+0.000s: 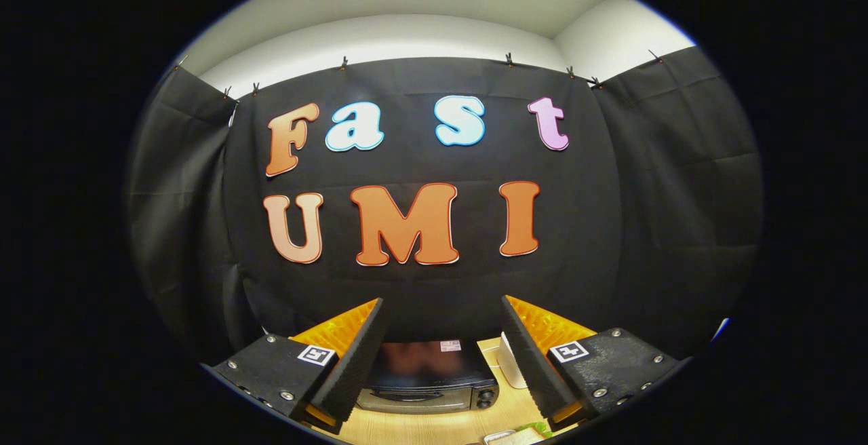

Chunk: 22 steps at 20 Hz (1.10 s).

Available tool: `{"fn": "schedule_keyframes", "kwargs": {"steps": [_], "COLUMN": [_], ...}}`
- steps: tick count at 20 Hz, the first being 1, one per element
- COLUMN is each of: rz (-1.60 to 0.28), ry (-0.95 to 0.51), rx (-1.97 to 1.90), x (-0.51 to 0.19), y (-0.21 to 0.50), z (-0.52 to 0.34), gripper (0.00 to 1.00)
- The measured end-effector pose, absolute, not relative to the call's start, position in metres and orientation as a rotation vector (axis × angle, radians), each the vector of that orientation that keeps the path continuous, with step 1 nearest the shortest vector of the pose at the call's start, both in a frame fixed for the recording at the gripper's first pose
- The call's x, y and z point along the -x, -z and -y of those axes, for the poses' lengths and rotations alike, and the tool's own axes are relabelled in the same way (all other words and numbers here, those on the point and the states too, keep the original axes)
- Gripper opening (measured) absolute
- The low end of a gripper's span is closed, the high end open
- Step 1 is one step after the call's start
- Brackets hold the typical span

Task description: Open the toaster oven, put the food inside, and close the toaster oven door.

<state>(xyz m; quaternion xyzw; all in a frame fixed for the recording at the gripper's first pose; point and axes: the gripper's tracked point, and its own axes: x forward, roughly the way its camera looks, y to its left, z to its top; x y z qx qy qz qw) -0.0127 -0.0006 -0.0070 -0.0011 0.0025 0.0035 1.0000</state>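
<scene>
A black toaster oven [428,380] stands on the wooden table [434,428], seen from above, between and below my two fingers. Its door looks closed, with a handle bar across the front. My gripper [444,353] is held high above the table, open, with nothing between its fingers. At the near edge of the table, just right of the oven's front, lies a bit of food on a white dish [519,436], with something green beside it; most of it is cut off from sight.
A white rounded object [510,362] stands on the table to the right of the oven, partly behind my right finger. Black cloth walls close the booth behind and on both sides.
</scene>
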Motion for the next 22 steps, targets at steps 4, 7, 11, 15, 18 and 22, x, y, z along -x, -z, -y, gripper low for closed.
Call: {"fn": "schedule_keyframes", "kwargs": {"steps": [4,7,11,15,18,22], "rz": [-0.013,-0.025,-0.015,0.071,0.017,-0.026], "ry": [-0.017,-0.017,-0.023,-0.068,-0.056,-0.083], "rx": [-0.006,0.019,0.025,0.020,0.069,0.072], "x": [0.014,0.010,0.002,-0.012,-0.024,-0.034], "y": [0.018,0.030,0.042,0.055,0.094,0.138], "z": [-0.002,-0.004,-0.012,-0.028,-0.031,-0.047], "gripper": [0.99,0.99,0.99,0.99,0.99,0.99]}}
